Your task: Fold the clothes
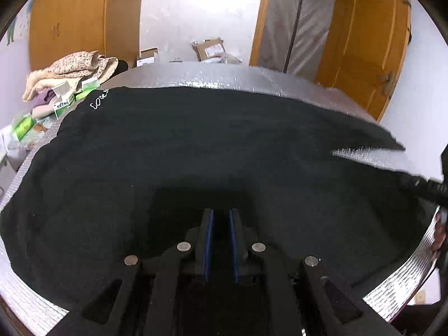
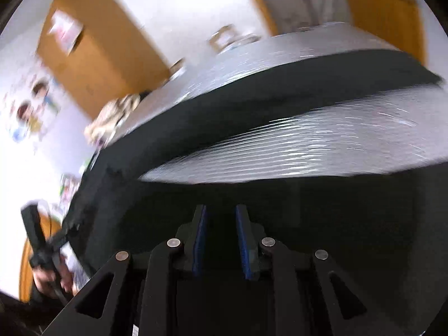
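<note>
White cursive lettering (image 1: 99,99), seemingly "Love", stood on the black garment (image 1: 196,154) at its far-left corner.

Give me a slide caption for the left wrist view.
Left gripper, jaws slightly apart and empty, above a black garment spread on a silver mat.

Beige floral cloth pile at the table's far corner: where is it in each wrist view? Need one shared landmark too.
Left wrist: beige floral cloth pile upper left, sharp, past the far left corner of the black garment, behind small green-and-white boxes.
Right wrist: same pile left of centre, blurred, at the far end of the silver table cover.
Shared landmark: the wooden cabinet behind the pile.
</note>
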Demonstrator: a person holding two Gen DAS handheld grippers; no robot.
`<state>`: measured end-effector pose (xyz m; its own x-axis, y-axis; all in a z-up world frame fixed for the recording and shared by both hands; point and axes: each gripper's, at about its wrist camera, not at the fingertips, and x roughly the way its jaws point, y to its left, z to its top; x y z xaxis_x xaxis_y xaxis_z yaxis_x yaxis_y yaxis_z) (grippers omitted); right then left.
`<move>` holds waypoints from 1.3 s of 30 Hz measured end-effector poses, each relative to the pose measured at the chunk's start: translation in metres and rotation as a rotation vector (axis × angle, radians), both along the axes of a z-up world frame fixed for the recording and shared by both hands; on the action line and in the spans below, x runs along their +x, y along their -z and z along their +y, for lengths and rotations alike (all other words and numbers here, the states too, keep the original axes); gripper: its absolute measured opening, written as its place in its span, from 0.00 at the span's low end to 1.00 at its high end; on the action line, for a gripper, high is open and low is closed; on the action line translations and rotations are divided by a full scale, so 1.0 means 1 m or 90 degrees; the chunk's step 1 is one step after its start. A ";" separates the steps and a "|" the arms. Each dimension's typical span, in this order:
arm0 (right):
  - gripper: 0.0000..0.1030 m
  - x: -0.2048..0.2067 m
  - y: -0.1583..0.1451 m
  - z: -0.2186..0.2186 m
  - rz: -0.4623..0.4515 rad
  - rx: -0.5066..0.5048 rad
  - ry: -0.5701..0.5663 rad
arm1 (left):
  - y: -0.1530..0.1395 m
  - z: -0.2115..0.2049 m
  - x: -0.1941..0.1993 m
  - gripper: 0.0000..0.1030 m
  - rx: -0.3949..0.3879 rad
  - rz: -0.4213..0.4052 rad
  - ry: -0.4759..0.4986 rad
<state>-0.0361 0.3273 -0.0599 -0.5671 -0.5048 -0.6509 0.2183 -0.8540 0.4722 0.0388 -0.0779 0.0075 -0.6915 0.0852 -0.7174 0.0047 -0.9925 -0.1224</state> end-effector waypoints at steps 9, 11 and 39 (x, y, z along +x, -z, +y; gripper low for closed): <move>0.22 0.027 0.004 0.164 -0.004 -0.084 0.381 | -0.001 0.005 0.005 0.11 -0.018 0.000 -0.006; 0.27 0.038 0.000 0.180 0.003 -0.088 0.448 | -0.001 0.004 -0.002 0.11 -0.017 -0.003 -0.007; 0.28 -0.088 -0.016 -0.105 0.041 0.202 -0.093 | -0.001 0.003 -0.023 0.11 -0.031 0.005 -0.039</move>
